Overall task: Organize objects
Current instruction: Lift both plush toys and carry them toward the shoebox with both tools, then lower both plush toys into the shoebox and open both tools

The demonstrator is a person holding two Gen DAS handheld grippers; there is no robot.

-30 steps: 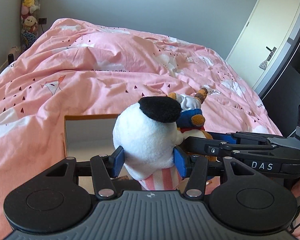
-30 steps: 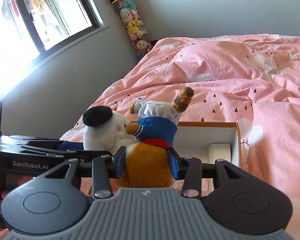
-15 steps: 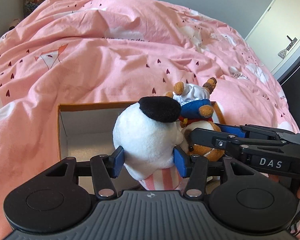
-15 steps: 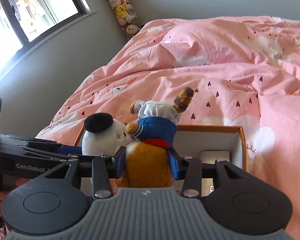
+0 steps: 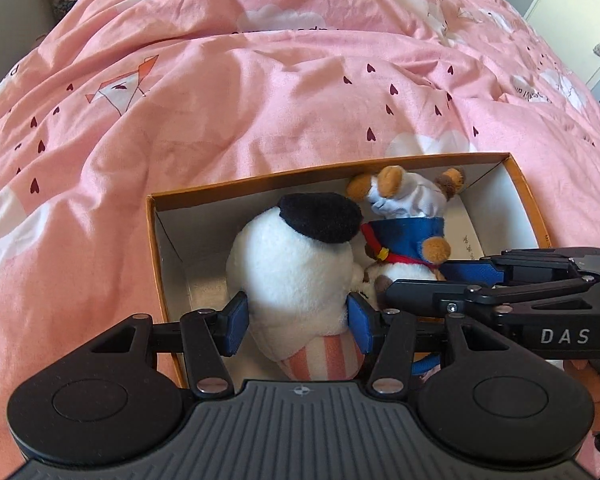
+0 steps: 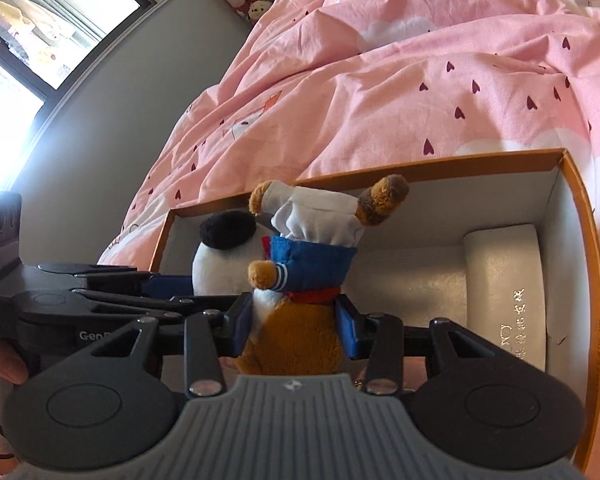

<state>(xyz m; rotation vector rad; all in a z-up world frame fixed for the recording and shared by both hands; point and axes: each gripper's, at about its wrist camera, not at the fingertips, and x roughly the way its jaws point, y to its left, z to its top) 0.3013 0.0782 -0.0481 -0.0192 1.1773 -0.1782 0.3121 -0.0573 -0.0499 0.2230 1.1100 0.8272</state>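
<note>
Left gripper: black linkage, blue pads, silver rivets, ribbed grey base. Right gripper: matching build, white "DAS" lettering.

Both wrist views look steeply down, close (fisheye), into the orange-rimmed box, which both share at lower centre.

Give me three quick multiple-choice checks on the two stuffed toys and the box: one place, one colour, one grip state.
1. Where is the white toy?
A. On the blanket
B. Over the open box
C. On the floor

2. What colour is the brown toy's jacket?
A. Green
B. Yellow
C. Blue

3. How is the right gripper?
A. Shut on the brown toy
B. Open, holding nothing
C. Out of view

Answers: 1 B, box walls surround it; 2 C, blue cloth below its white hat; 3 A, both pads press its body.
</note>
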